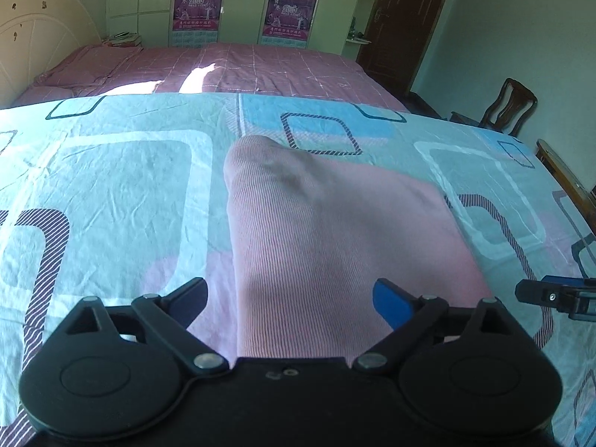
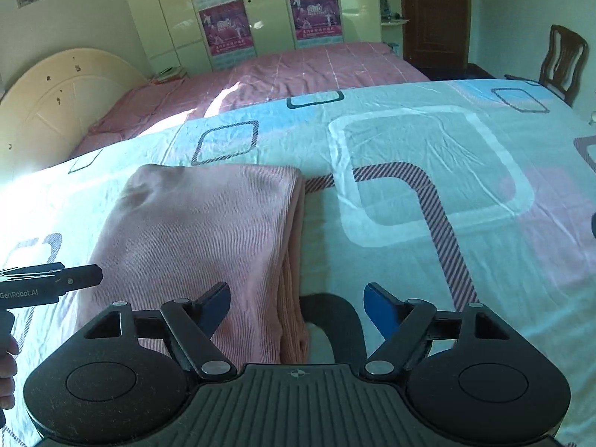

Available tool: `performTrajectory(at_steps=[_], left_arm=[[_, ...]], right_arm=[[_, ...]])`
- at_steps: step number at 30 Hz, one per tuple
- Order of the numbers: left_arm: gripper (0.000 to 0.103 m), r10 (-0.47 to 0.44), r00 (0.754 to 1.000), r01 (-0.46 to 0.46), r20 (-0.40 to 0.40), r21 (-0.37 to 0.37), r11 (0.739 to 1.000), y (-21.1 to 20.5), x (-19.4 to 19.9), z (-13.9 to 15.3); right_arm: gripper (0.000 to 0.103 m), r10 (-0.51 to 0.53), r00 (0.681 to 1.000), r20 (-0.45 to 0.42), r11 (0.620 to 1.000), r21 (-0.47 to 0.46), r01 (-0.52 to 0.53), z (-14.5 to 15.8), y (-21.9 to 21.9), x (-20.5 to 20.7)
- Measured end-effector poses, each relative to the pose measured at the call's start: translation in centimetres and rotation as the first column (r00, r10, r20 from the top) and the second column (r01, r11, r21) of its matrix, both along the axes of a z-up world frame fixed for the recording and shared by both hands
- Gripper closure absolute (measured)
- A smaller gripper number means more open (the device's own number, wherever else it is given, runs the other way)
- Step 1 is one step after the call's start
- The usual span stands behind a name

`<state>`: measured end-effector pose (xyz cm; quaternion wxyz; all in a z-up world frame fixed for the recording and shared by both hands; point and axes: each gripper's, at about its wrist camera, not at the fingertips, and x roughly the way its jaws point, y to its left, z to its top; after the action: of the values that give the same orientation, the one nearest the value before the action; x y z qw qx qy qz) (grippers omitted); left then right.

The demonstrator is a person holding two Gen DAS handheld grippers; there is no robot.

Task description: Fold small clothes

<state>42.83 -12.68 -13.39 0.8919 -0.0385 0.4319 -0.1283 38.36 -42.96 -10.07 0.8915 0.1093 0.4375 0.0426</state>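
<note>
— Where's the garment?

— The pink ribbed cloth (image 2: pixel 193 238) lies folded on the patterned sheet (image 2: pixel 428 171), its layered edge on the right. It sits straight ahead of the left claw (image 1: pixel 290 303) and reaches back between its tips.

— And the right claw (image 2: pixel 296 311)?

— The cloth is ahead and to its left, its left finger (image 2: pixel 214 307) over the near corner.

— Holding anything?

— No. Both claws are spread wide, nothing pinched.

— What's beyond?

— A bed with a pink quilt (image 2: pixel 316 67), well past the sheet.
</note>
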Motion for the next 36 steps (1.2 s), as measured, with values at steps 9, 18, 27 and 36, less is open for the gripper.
performTrajectory(at_steps=[9,18,27,36], left_arm=[[0.005,0.032,0.994,-0.042,-0.107,-0.088,0.995,0.3,3.6,-3.6],[0.009,-0.03,0.993,0.015,-0.115,-0.125,0.992,-1.4,3.9,-5.1],[0.066,-0.042,0.999,0.039,-0.027,-0.104,0.994,-1.9,2.4,-2.3],[0.073,-0.051,0.998,0.053,0.024,-0.113,0.992,0.8,0.8,2.0]], right_arm=[[0.025,-0.011,0.999,-0.046,0.984,0.179,0.019,-5.7,-0.7,5.3],[0.044,0.062,0.998,-0.014,0.985,0.165,-0.058,-6.7,1.4,6.7],[0.082,0.043,0.999,-0.02,0.949,0.312,-0.035,-5.8,0.6,6.3],[0.082,0.076,0.995,0.065,0.926,0.366,-0.094,-0.2,4.2,4.8]])
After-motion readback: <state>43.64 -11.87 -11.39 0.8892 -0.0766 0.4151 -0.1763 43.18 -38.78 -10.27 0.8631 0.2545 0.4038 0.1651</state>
